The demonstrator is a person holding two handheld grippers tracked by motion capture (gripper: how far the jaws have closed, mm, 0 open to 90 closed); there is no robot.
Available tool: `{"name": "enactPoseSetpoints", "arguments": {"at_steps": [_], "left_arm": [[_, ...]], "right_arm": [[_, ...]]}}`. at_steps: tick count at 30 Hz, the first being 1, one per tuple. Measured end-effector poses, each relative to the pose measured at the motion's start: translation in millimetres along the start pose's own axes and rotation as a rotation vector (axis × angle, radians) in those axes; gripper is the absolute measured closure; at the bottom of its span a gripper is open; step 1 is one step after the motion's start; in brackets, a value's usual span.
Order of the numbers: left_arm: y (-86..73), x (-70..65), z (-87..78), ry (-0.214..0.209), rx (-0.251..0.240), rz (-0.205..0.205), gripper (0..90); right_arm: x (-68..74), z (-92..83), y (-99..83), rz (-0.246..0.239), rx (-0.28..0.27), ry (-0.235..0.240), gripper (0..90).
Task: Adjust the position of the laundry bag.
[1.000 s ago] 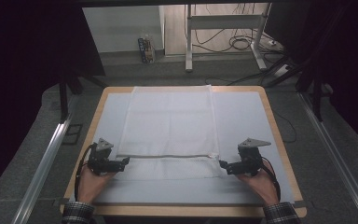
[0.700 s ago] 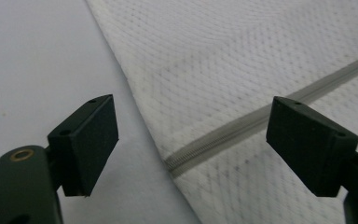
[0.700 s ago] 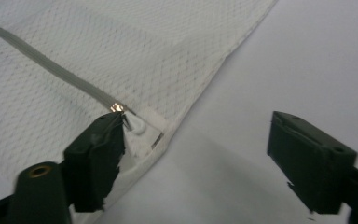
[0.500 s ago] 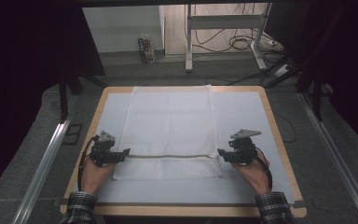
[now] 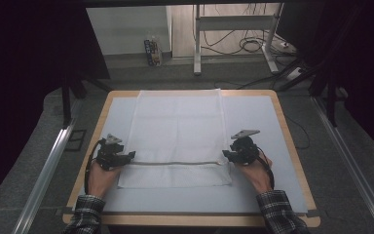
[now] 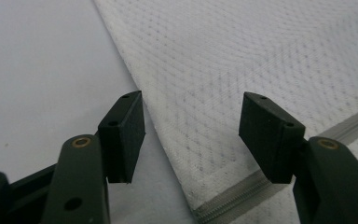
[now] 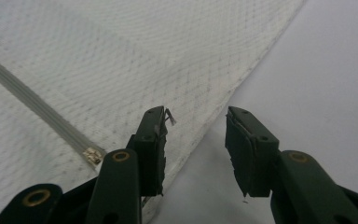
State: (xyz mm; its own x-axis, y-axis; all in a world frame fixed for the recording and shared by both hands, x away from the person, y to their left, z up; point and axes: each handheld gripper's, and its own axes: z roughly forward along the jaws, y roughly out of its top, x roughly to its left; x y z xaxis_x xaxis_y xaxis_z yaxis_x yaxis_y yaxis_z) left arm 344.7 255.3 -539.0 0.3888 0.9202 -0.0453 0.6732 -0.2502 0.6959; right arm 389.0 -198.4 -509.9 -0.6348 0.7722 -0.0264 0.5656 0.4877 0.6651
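One white mesh bag [image 5: 177, 139] is laid flat on the pale mat [image 5: 253, 122] covering the table [image 5: 292, 146], its long axis running from the near edge of the table straight toward the far edge. A grey zipper [image 5: 175, 163] is stretched crosswise over the bag, near its closer end, so the bag's opening line is set at right angles to its length.

The left tool [image 5: 130, 156] is placed at the bag's left edge beside the zipper's end, and the right tool [image 5: 225, 156] at the bag's right edge beside the other end. Both tools have just been closing, yet a gap is kept between each pair of jaws and no cloth is pinched; the bag's edge is straddled by each, released rather than grasped.

The bag's whole outline and both hands are given by the high view. In the left gripper view the left tool [image 6: 191, 133] is seen over the woven, diamond-patterned fabric [image 6: 242, 60] and its stitched hem. In the right gripper view the right tool [image 7: 196, 140] is seen beside the small metal zipper stop [image 7: 93, 155], with worn, frayed pads [image 7: 158, 140] on the jaws.
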Motion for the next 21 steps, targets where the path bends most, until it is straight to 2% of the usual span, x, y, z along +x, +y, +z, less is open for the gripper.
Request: {"name": "enactPoseSetpoints", "arguments": {"at_steps": [4, 6, 8, 11, 13, 14, 18, 20, 21], "left_arm": [[-1.4, 0.6, 3.6, 0.044, 0.017, -0.005, 43.4], [-1.6, 1.7, 5.5, 0.036, 0.014, -0.024, 45.9], [0.1, 2.1, 6.7, 0.009, 0.017, -0.049, 55.1], [2.4, 0.8, 7.4, 0.005, 0.026, -0.051, 69.6], [3.1, 0.6, 7.7, 0.003, 0.026, -0.061, 79.9], [4.3, 0.6, 8.3, -0.001, 0.028, -0.071, 86.6], [4.5, -0.7, 7.9, 0.004, 0.027, -0.055, 88.9], [4.3, -0.4, 7.7, -0.003, 0.025, -0.054, 89.0], [4.2, 0.0, 7.0, -0.03, 0.03, -0.047, 89.0]], "right_arm": [[1.5, 10.0, -0.8, -0.003, 0.022, -0.021, 60.4], [2.2, 11.4, -1.0, -0.003, 0.014, -0.019, 63.9], [3.1, 11.6, -0.4, -0.006, 0.018, -0.014, 67.6], [4.2, 11.8, -0.3, -0.002, 0.019, -0.005, 76.1], [3.4, 11.8, 0.0, 0.008, 0.021, 0.024, 86.8], [3.5, 11.9, 0.0, 0.008, 0.021, 0.035, 88.1], [8.8, 11.5, 1.0, -0.061, 0.023, 0.004, 88.8], [10.3, 10.5, 1.4, -0.077, 0.029, -0.007, 88.8], [10.3, 9.7, 1.2, -0.084, 0.034, -0.012, 88.8]]}}
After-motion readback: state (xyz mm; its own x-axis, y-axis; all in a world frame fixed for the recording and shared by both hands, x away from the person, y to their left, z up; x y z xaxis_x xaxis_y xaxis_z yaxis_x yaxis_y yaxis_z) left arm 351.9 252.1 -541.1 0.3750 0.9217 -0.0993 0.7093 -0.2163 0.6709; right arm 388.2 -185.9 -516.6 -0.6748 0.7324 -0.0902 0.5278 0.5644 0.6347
